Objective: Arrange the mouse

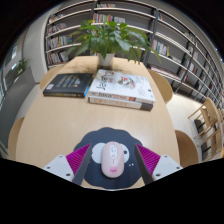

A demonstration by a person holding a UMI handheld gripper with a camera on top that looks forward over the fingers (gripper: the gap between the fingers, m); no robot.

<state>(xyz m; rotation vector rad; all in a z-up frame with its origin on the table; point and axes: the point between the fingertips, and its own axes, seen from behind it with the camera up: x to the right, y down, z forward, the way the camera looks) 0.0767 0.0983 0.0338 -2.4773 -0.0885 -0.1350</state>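
Observation:
A pale pink and white mouse (112,157) lies on a dark round mouse pad (100,135) with a white sheep picture, at the near edge of a round wooden table (60,120). My gripper (113,160) is open. The mouse stands between its fingers with a gap at each side, and rests on the mouse pad. The magenta pad of the left finger (82,157) and that of the right finger (146,157) flank it.
Beyond the mouse pad, a dark book (68,84) lies at the left and a stack of books (122,88) at the right. A potted plant (112,40) stands behind them. Bookshelves (170,30) line the back wall. A chair (187,148) stands at the right.

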